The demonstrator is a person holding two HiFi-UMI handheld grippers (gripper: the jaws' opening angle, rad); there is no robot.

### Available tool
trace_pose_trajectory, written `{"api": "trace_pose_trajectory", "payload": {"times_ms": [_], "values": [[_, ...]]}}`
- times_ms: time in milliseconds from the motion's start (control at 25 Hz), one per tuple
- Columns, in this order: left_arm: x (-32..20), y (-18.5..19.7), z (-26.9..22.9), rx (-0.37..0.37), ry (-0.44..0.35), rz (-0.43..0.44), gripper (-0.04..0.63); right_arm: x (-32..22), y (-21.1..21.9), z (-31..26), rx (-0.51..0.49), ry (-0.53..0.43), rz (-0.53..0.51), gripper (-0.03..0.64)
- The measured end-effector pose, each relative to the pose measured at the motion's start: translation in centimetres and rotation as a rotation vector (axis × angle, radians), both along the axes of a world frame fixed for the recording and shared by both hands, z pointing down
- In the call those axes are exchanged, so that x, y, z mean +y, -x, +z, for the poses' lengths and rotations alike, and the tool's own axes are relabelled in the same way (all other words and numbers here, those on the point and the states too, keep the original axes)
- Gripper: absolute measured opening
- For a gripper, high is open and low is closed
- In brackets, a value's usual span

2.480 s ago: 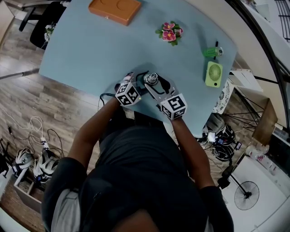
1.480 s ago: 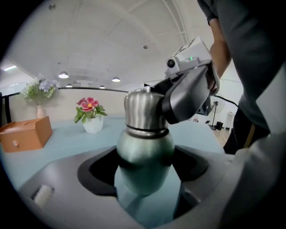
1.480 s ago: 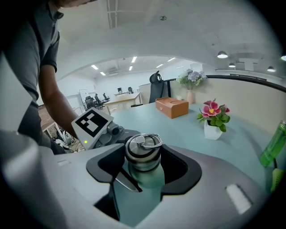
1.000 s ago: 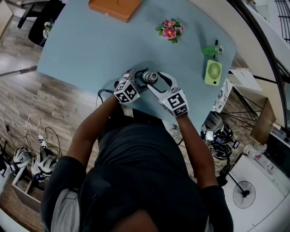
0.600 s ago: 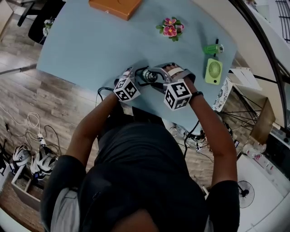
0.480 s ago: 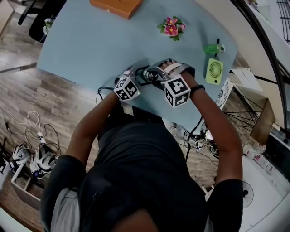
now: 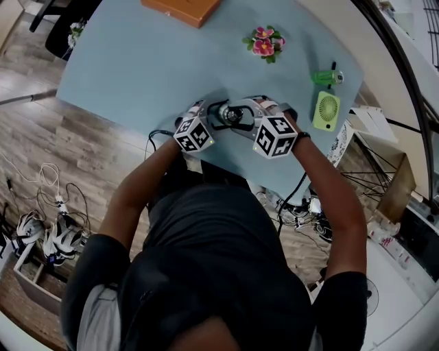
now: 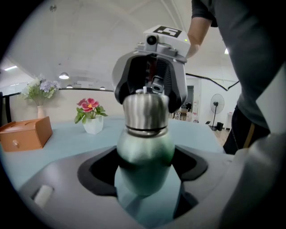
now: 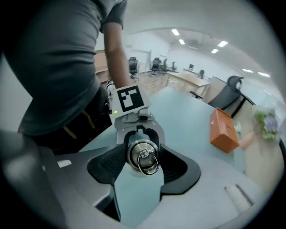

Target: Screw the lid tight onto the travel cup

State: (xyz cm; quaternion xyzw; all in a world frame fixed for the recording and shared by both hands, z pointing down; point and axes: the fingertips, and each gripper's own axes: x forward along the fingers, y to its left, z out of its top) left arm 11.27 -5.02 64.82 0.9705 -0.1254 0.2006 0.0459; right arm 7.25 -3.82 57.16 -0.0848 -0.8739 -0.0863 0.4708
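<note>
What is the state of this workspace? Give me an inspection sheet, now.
Surface: blue table, cup near its front edge.
Job's things: green cup upright; steel lid on it.
Clutter: orange box, flowers, green fan, all away from the cup.
Grippers: left hand-held gripper shut on cup; right hand-held gripper jaws have just been closing, pads on lid.
Cables: loose cables on the floor, left and right.
Surroundings: wood floor, office.

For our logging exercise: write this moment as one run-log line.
left tongs: shut on travel cup | right tongs: jaws just been closing, shut on lid | lid: atop travel cup
</note>
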Motion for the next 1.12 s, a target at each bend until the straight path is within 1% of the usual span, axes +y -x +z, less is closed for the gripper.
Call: {"api": "trace_pose_trajectory", "payload": {"times_ms": [120, 240, 360, 480, 560, 600, 680, 960, 1040, 1120], "values": [[0.0, 0.0, 0.0, 0.005, -0.003, -0.004, 0.408, -0.4, 0.0, -0.1, -0.104, 0.003, 0.234, 0.235], [0.0, 0.2, 0.1, 0.009, -0.005, -0.01, 0.408, -0.9, -0.1, -0.1, -0.22, 0.035, 0.521, 0.235], [0.0, 0.2, 0.1, 0.011, -0.007, -0.014, 0.408, -1.6, -0.2, -0.7, -0.308, 0.024, 0.777, 0.235], [0.0, 0.1, 0.1, 0.006, -0.014, -0.019, 0.408, -1.9, -0.5, -1.0, -0.343, -0.019, 0.978, 0.233], [0.0, 0.2, 0.2, 0.004, -0.016, -0.024, 0.41, -2.0, -0.6, -0.9, -0.334, -0.056, 1.068, 0.233], [0.0, 0.2, 0.2, 0.005, -0.013, -0.028, 0.409, -2.0, -0.7, -0.9, -0.326, -0.067, 1.092, 0.233], [-0.1, 0.1, 0.2, 0.007, -0.007, -0.031, 0.41, -2.3, -0.9, -1.0, -0.317, -0.072, 1.108, 0.233], [-0.1, 0.2, 0.2, 0.009, -0.007, -0.032, 0.41, -2.2, -0.5, -0.8, -0.327, -0.047, 1.102, 0.233], [-0.1, 0.1, 0.1, 0.011, -0.005, -0.031, 0.41, -2.2, -0.6, -0.7, -0.292, -0.014, 1.073, 0.235], [-0.1, 0.1, 0.1, 0.012, -0.004, -0.03, 0.41, -2.2, -0.4, -1.1, -0.255, 0.015, 0.991, 0.235]]}}
